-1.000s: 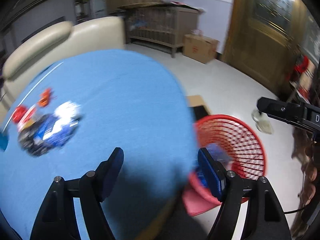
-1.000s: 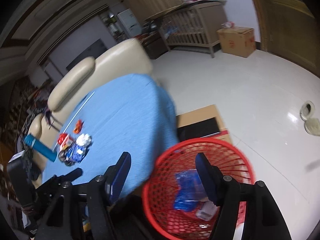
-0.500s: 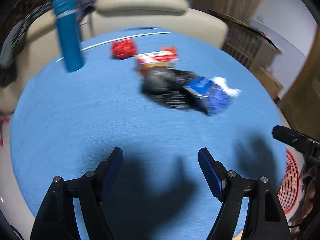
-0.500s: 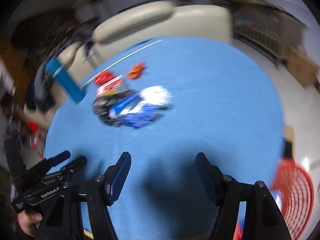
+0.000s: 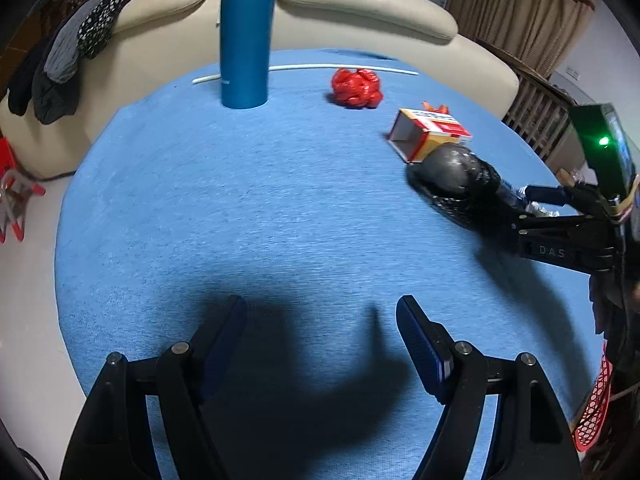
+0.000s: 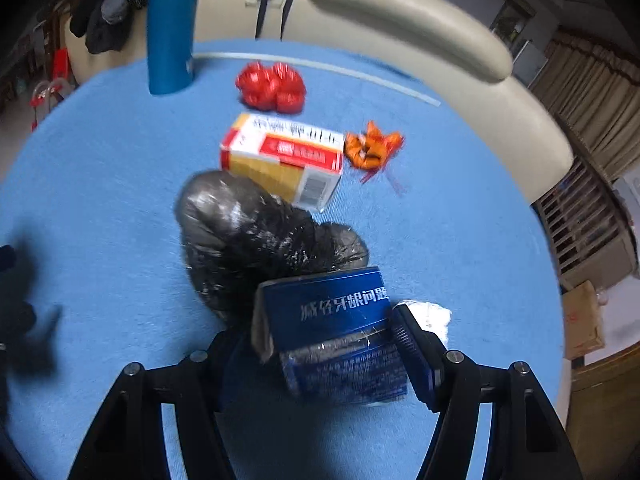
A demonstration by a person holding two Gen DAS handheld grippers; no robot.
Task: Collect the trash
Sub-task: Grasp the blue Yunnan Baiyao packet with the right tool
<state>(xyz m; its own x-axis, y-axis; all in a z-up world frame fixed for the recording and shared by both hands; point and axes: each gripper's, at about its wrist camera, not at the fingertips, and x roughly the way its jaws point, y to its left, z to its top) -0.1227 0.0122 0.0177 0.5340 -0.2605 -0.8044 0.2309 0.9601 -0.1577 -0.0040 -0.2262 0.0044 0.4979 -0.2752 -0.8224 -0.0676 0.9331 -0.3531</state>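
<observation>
Right hand-held gripper (image 6: pixel 320 344) stood open around the blue carton (image 6: pixel 332 340); probably light, crushable cardboard, best pinched across its flat sides. Left hand-held gripper (image 5: pixel 320 334) open, empty.

Carton (image 6: pixel 288 158) lies between bag (image 6: pixel 256 236) and wad (image 6: pixel 270 86).
</observation>
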